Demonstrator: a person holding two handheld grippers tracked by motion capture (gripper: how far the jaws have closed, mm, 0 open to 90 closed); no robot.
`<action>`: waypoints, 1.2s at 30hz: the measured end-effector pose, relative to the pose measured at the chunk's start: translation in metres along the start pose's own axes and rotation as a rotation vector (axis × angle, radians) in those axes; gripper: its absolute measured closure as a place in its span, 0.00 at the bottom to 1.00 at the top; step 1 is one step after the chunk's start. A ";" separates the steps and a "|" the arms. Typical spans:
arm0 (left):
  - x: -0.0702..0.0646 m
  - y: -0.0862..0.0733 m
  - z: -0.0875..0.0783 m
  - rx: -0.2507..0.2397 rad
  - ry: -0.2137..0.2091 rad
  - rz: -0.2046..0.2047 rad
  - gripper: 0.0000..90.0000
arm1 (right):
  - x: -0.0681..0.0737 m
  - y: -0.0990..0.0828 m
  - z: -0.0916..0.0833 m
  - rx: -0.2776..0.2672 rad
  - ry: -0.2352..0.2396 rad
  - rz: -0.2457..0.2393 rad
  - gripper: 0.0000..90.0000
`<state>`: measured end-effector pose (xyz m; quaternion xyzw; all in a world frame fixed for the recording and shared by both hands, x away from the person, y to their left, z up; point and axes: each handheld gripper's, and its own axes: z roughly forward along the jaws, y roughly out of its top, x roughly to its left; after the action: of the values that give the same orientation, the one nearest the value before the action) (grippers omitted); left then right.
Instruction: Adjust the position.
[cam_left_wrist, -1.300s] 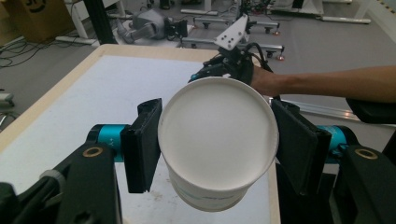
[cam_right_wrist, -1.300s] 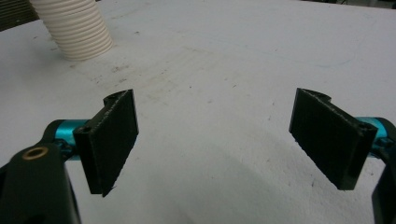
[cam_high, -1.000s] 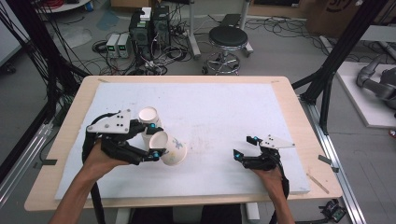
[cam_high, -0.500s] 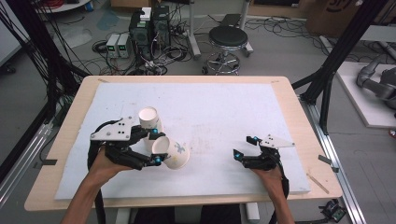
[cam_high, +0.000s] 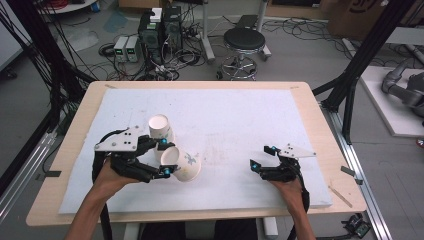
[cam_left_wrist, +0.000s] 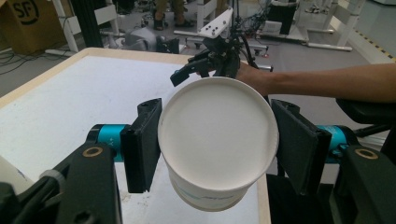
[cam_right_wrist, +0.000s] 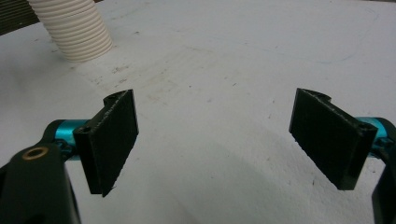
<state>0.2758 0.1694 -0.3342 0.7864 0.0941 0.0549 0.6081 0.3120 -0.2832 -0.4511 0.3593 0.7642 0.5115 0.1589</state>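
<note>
The left tool (cam_high: 165, 156) is clamped on a white paper cup (cam_high: 186, 165) tipped toward 3 o'clock, just beside the upside-down white paper cup (cam_high: 161, 129) at 11 o'clock; next likely stacking them, while the right tool (cam_high: 261, 156) rests apart.

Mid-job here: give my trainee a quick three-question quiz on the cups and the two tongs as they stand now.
1. True or false: the left tongs grip a paper cup.
2. How does the second cup stand? A) upside down on the mat B) on its side C) stacked in the held one
3. What lies between the pads of the right tongs?

Key: 1 true. 2 A. 3 Nothing; they hang open over the white mat.
</note>
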 end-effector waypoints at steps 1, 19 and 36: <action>0.000 0.000 0.000 -0.002 0.001 0.003 0.41 | 0.000 0.000 0.000 0.002 -0.002 0.002 0.17; 0.001 -0.002 0.006 -0.006 -0.018 -0.001 0.41 | 0.020 0.047 -0.021 -0.086 0.205 -0.103 0.17; 0.000 -0.006 0.012 -0.034 -0.030 -0.021 0.41 | 0.062 0.101 -0.004 -0.053 0.484 -0.261 0.17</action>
<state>0.2773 0.1592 -0.3433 0.7755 0.0921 0.0384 0.6234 0.3058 -0.2200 -0.3506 0.1207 0.8061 0.5775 0.0457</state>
